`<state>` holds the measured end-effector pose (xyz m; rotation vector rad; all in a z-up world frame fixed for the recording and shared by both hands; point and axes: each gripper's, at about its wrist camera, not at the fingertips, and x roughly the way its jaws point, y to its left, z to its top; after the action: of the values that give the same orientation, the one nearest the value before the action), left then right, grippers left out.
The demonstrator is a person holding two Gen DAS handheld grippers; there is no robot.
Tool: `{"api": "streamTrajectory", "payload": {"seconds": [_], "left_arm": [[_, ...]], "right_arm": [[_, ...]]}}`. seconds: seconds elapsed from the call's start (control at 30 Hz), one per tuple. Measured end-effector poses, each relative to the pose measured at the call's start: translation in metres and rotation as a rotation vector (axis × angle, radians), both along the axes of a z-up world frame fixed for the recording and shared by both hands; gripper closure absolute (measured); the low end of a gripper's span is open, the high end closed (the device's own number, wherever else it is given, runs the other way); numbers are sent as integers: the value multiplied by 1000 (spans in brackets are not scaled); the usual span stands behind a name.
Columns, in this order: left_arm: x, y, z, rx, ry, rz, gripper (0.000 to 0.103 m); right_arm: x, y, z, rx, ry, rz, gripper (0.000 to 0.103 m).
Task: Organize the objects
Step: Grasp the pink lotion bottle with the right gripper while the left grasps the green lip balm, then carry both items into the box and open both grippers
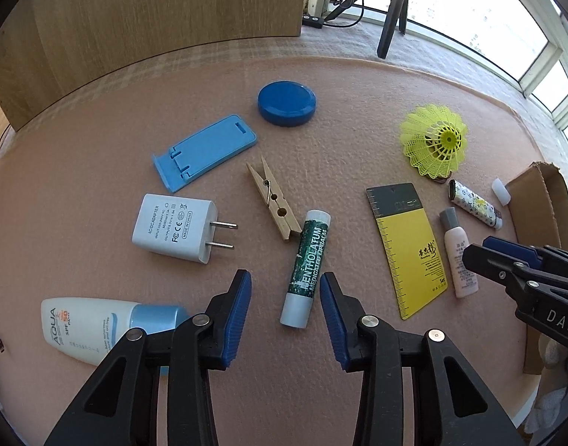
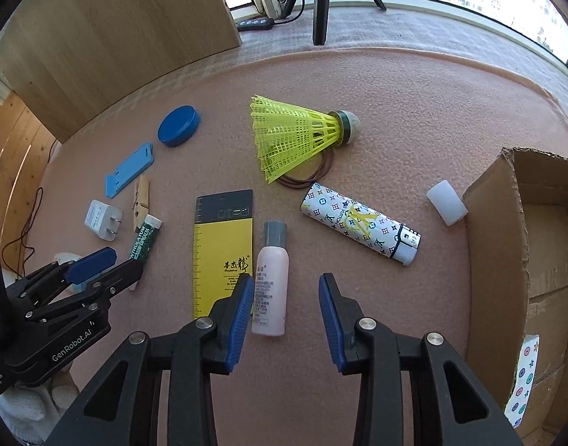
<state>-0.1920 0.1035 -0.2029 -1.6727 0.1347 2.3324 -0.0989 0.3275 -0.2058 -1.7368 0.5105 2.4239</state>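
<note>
Your lip balm lies on the mat, its white base between the left gripper fingers, pads spread and not touching it. The pink bottle lies just inside the right gripper, against its left pad's side, jaws likewise spread, nothing pinched. Outward: clothespin at 11 o'clock of the balm, charger at 9, card beside the bottle at 9, lighter at 2, shuttlecock at 12. The box at 3 o'clock looks unfilled from here; I'd judge sorting barely begun, everything left.
</note>
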Motion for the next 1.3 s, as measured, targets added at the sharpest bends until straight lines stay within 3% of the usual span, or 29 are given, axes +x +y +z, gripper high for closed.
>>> {"api": "streamTrajectory", "payload": {"seconds": [0.27, 0.33, 0.5, 0.9, 1.3], "left_arm": [[-4, 8, -5, -1, -5, -15, 72], [-4, 10, -5, -2, -4, -19, 81], [0, 14, -5, -7, 3, -24, 86], [19, 6, 1, 31, 5, 5, 86], [54, 31, 51, 63, 93, -48, 86]], "right_arm": [[-6, -3, -8, 2, -27, 18, 80], [-7, -2, -10, -1, -32, 20, 83], [-5, 0, -11, -8, -30, 22, 85], [17, 3, -3, -28, 1, 12, 85], [73, 30, 45, -34, 111, -13, 85]]}}
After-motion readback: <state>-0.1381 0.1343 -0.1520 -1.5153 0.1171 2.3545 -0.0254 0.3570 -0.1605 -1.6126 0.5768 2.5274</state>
